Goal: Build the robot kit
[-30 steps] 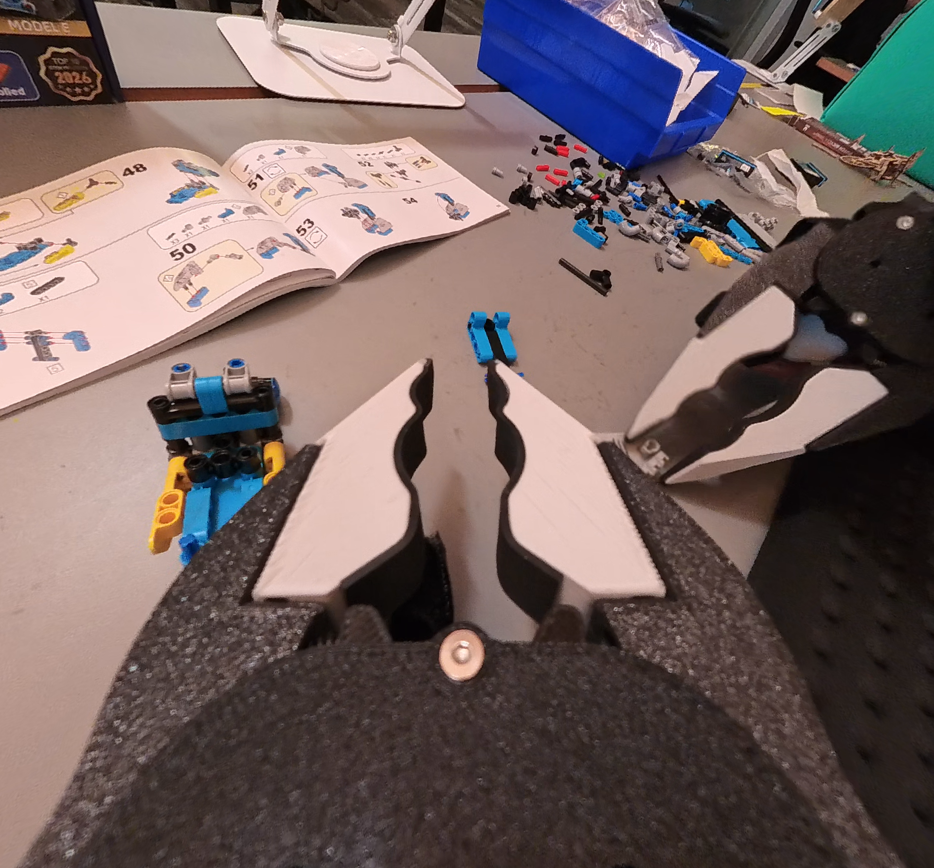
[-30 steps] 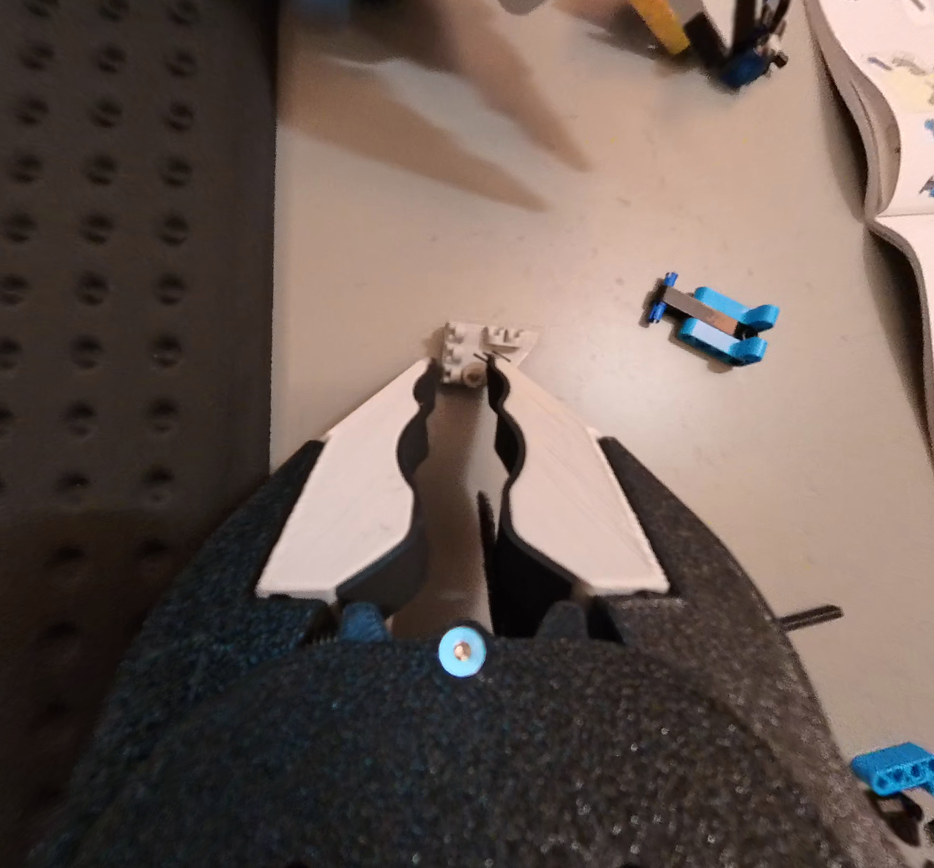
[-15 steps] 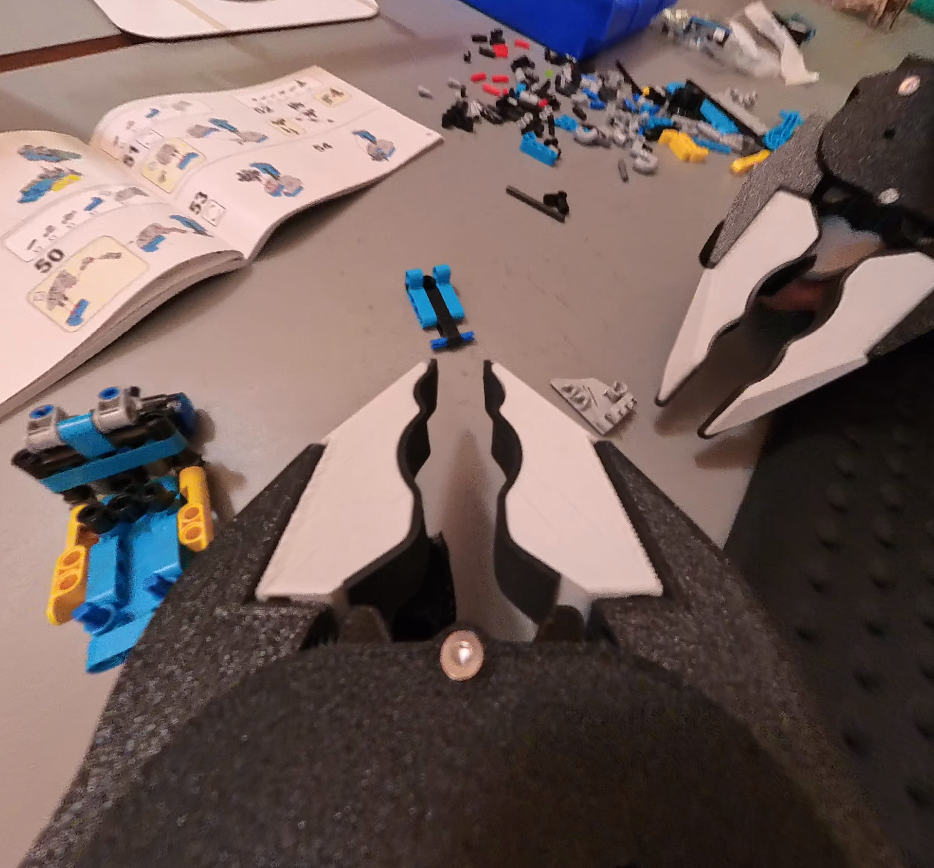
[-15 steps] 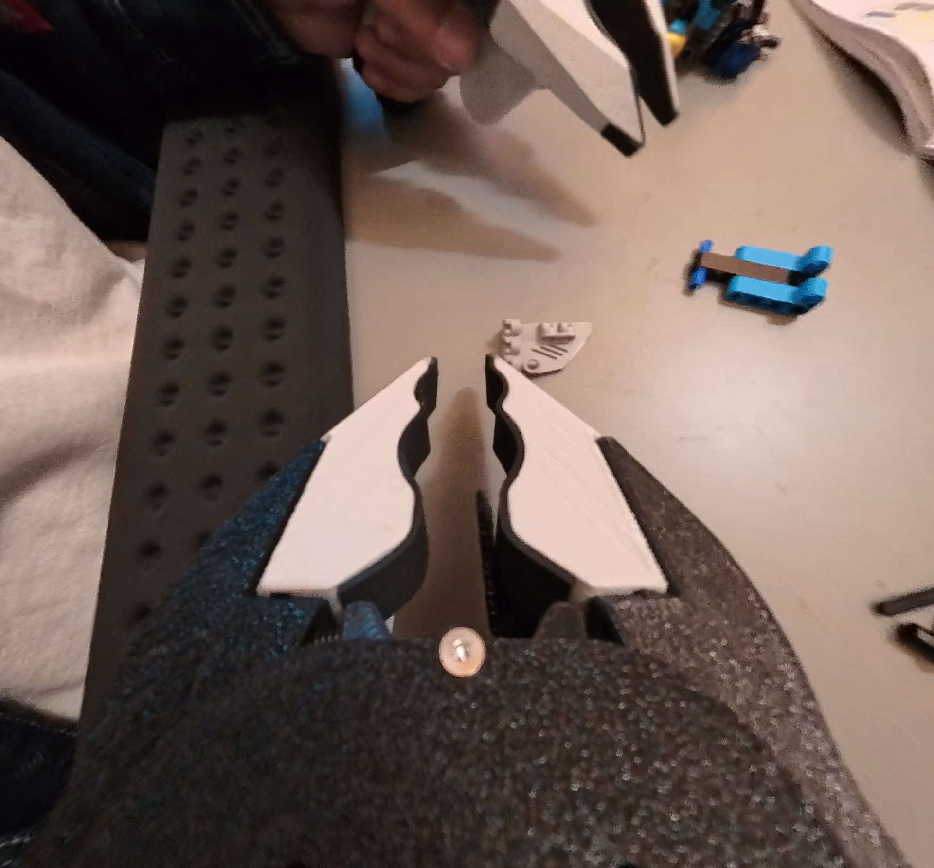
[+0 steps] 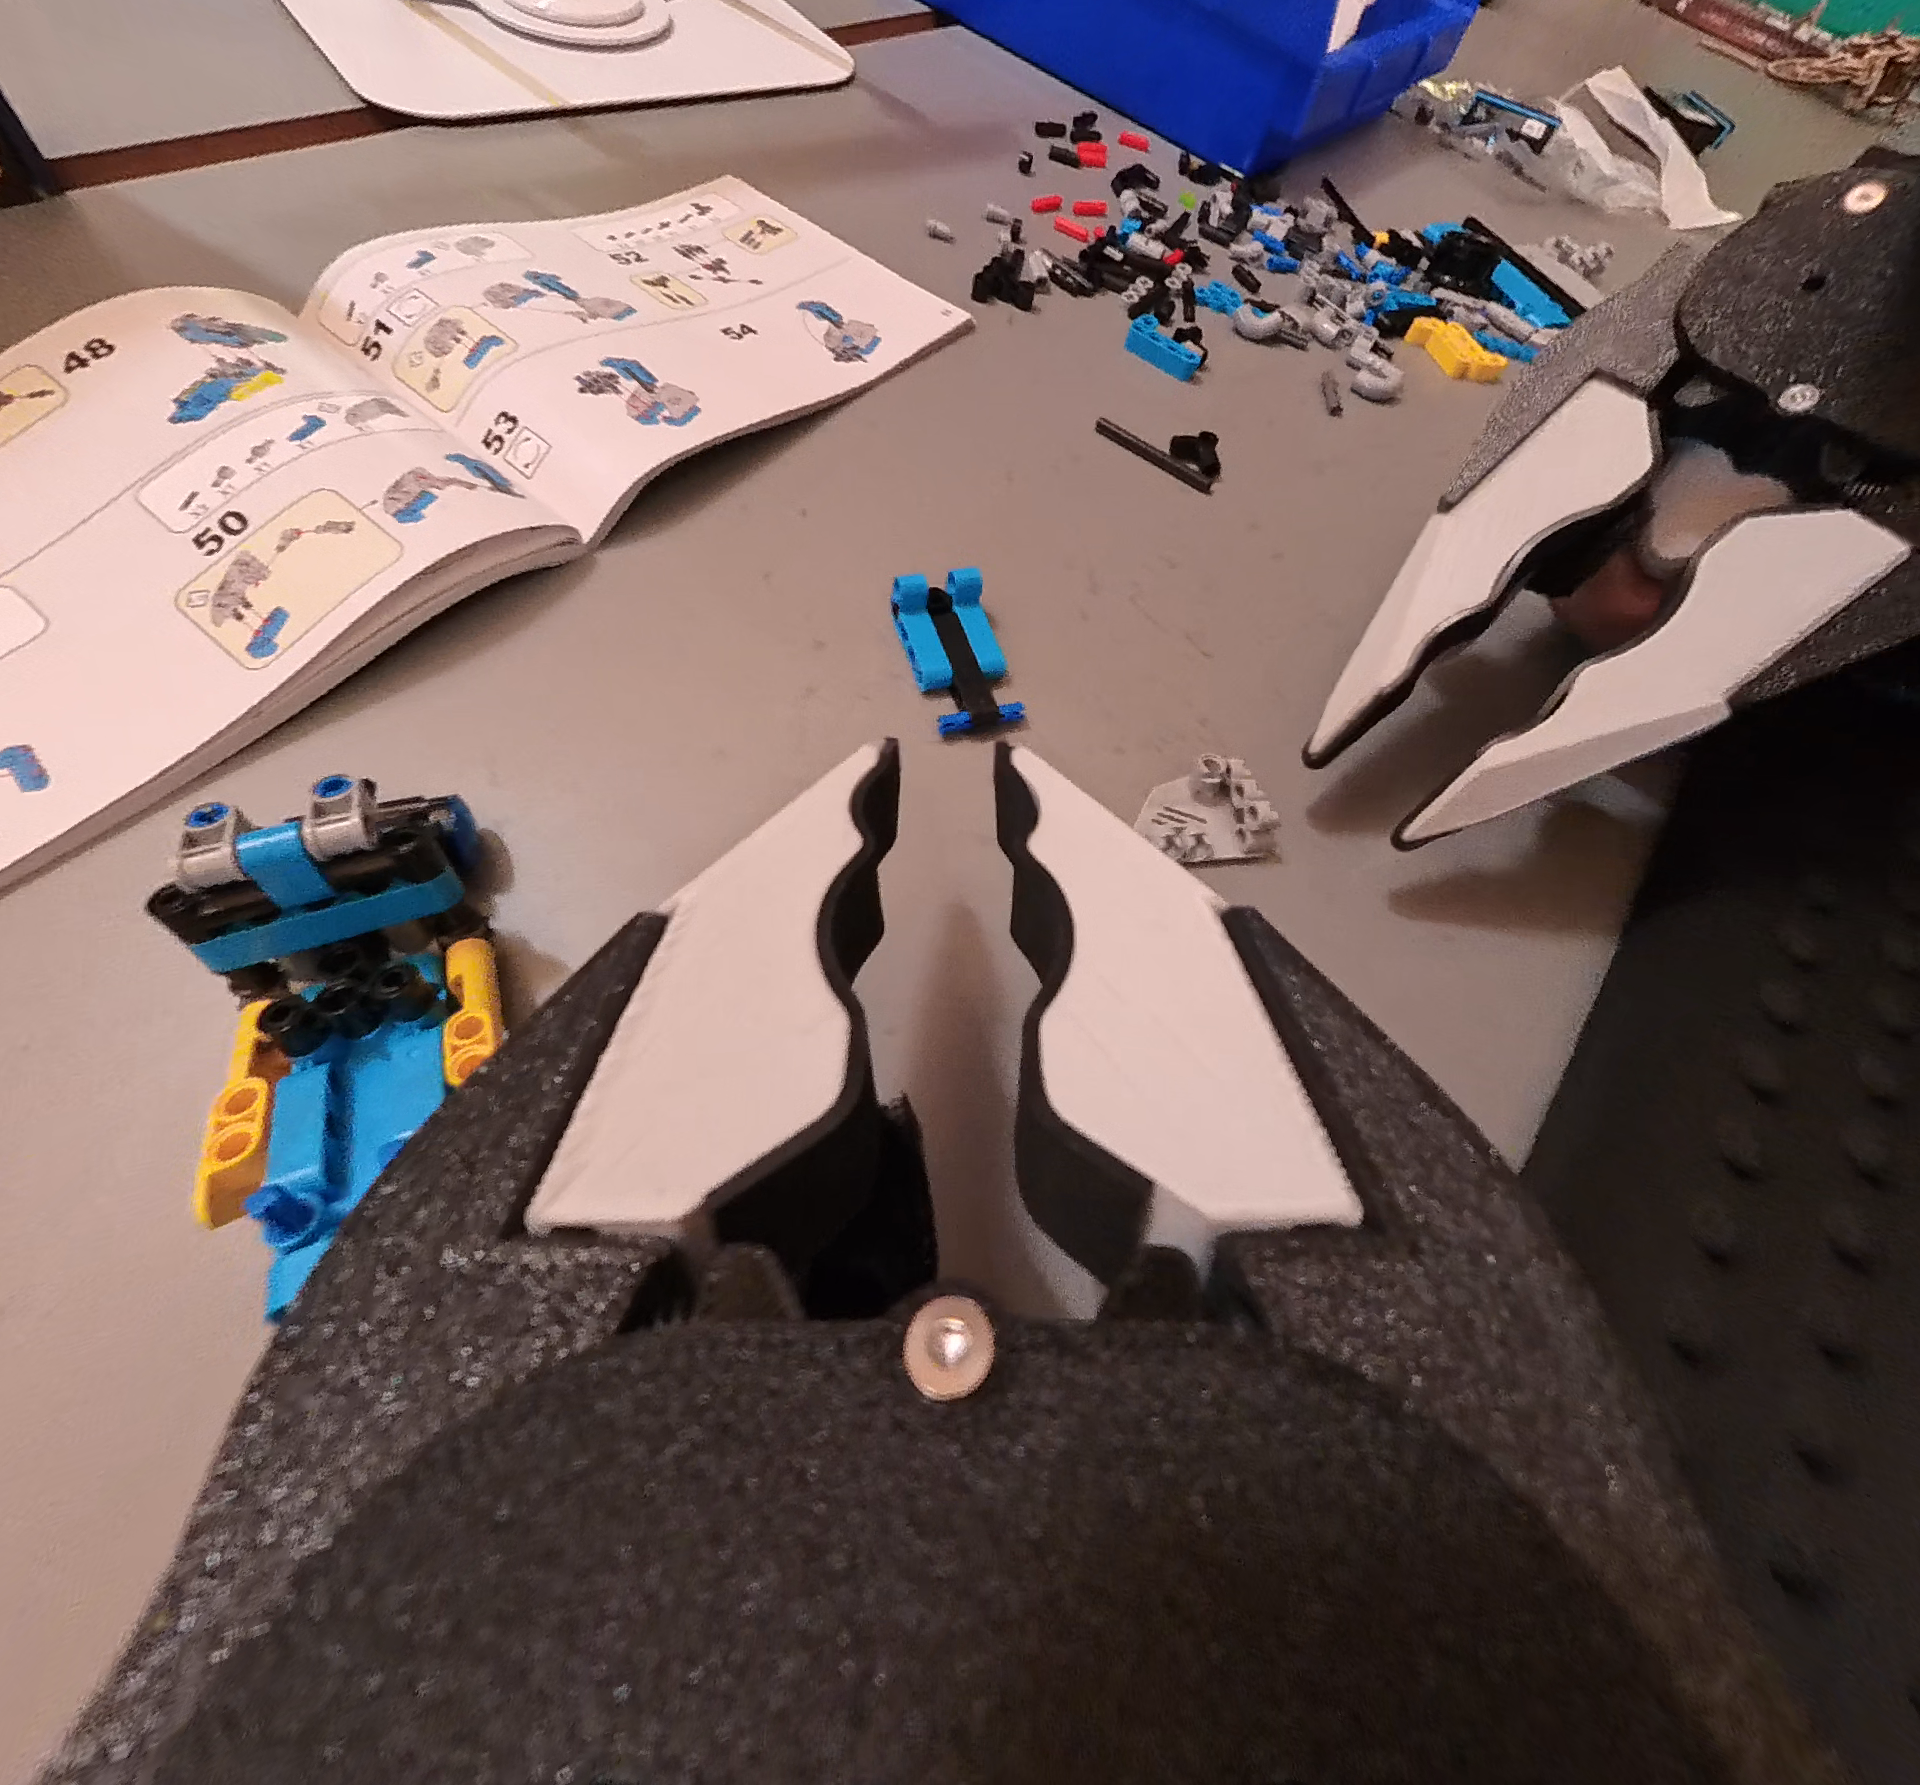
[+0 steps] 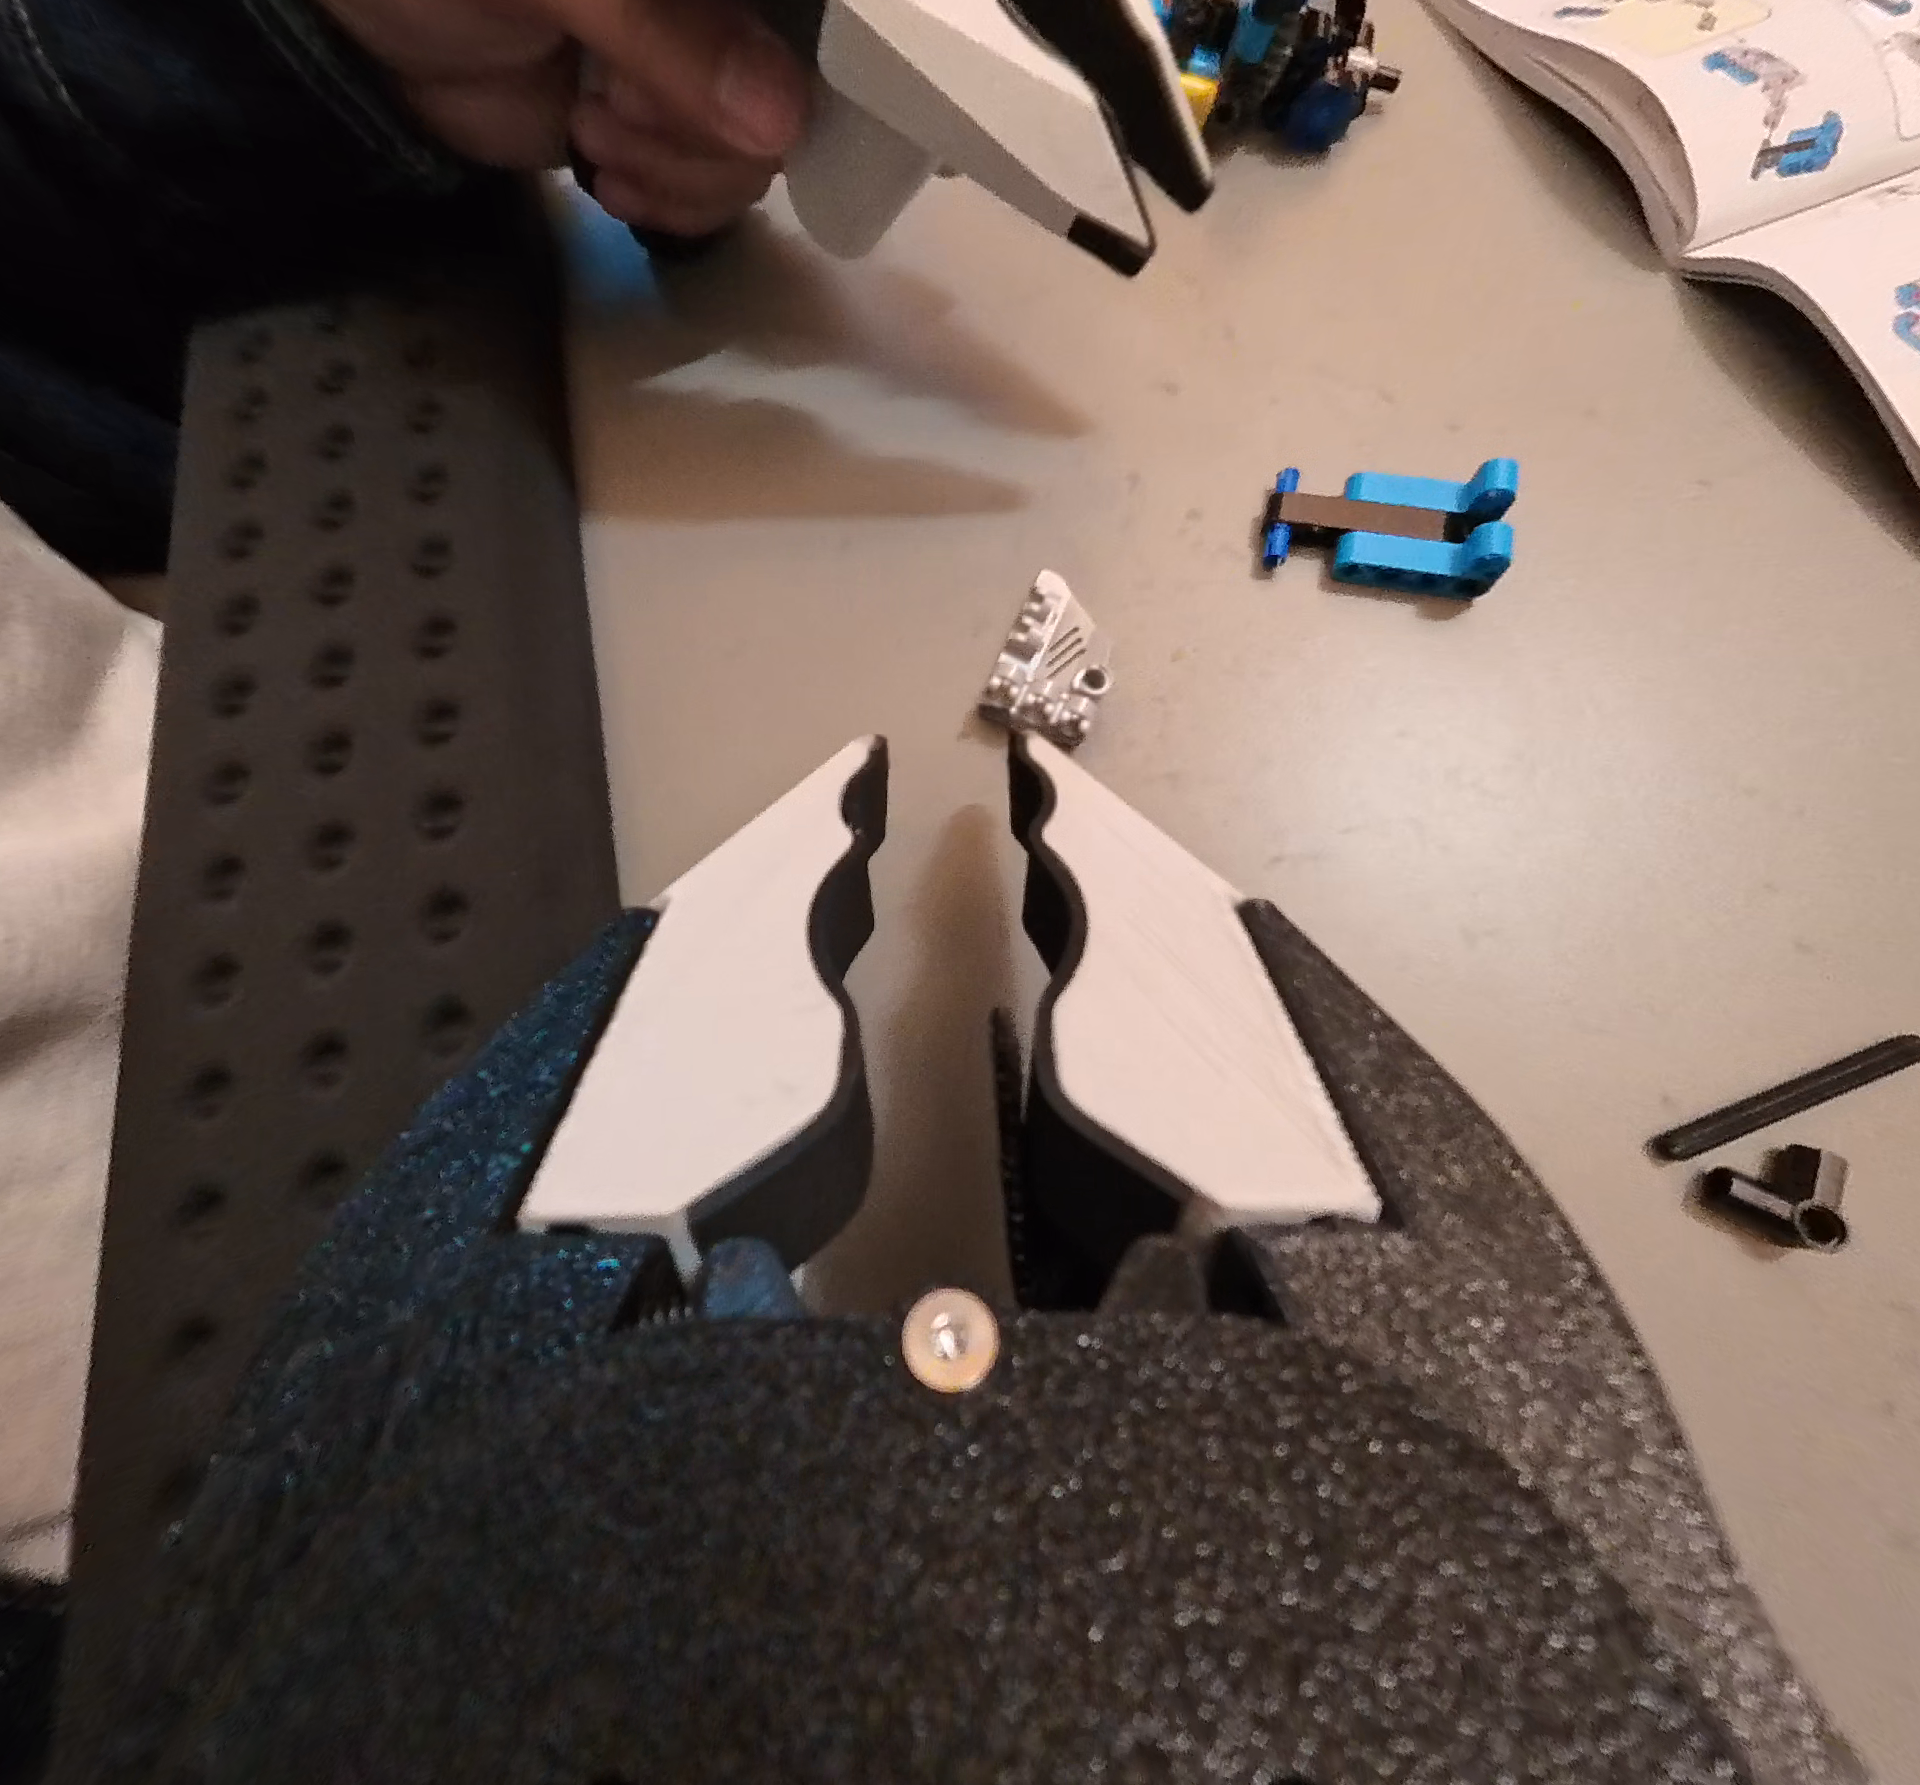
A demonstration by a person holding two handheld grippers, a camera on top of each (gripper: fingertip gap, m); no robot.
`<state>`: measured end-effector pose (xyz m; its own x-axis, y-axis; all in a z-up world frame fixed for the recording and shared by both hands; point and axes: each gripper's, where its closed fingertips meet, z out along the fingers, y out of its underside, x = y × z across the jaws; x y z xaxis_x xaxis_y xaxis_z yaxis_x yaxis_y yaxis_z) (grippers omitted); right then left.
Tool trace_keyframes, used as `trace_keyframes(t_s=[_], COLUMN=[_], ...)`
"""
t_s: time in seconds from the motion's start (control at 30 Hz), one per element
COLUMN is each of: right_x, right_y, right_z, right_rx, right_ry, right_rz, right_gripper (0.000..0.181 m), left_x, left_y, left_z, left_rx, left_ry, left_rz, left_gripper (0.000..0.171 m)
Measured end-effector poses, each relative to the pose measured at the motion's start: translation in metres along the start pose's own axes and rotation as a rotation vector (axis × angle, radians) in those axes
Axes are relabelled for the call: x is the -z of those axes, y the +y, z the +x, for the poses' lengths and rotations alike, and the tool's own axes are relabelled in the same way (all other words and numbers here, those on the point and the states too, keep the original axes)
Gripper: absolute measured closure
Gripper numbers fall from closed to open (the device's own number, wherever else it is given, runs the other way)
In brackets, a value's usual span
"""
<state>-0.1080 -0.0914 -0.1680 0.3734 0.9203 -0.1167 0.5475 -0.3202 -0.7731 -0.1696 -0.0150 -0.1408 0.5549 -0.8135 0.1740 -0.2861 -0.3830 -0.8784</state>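
- Your left gripper (image 5: 943,748) hangs above the grey table (image 5: 727,655), fingers a little apart, nothing between them.
- Just beyond its tips lies a blue piece (image 5: 948,639) with a black axle; a blue-and-yellow model (image 5: 322,987) sits to its left, an open booklet (image 5: 416,426) farther off.
- Your right gripper (image 6: 948,748) is likewise parted and empty; its right fingertip (image 6: 1023,756) is just beside a small grey plate (image 6: 1049,660), contact unclear.
- A pile of loose parts (image 5: 1247,281) lies before a blue bin (image 5: 1143,0).

Grey table (image 5: 727,592) — booklet (image 5: 416,405), bricks (image 5: 1247,281)
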Motion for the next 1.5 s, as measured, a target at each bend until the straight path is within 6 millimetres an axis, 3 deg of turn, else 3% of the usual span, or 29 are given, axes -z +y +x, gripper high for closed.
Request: trace_keyframes(t_s=[0.17,0.3,0.43,0.6,0.83,1.5], right_x=[-0.014,-0.012,-0.014,-0.022,-0.026,-0.01], right_y=[0.002,-0.004,-0.013,-0.006,-0.014,-0.026], right_z=[0.001,0.03,0.031,0.03,0.043,0.07], right_rx=[-0.007,0.025,-0.024,-0.015,0.012,-0.022], right_ry=[-0.008,0.116,0.052,0.047,0.072,0.178], right_rz=[-0.035,-0.031,-0.002,-0.042,-0.054,0.056], right_gripper=[0.156,0.149,0.15,0.151,0.152,0.154], left_x=[0.0,0.002,0.003,0.005,0.007,0.009], left_y=[0.001,0.0,0.0,-0.001,-0.003,-0.005], left_z=[0.0,0.0,-0.004,-0.004,-0.005,-0.015], left_rx=[-0.005,-0.011,0.019,0.032,0.05,0.122], left_ry=[-0.004,-0.005,-0.006,0.004,0.01,0.018], left_rz=[-0.004,0.003,0.006,0.013,0.028,0.051], left_gripper=[0.154,0.154,0.154,0.154,0.154,0.154])
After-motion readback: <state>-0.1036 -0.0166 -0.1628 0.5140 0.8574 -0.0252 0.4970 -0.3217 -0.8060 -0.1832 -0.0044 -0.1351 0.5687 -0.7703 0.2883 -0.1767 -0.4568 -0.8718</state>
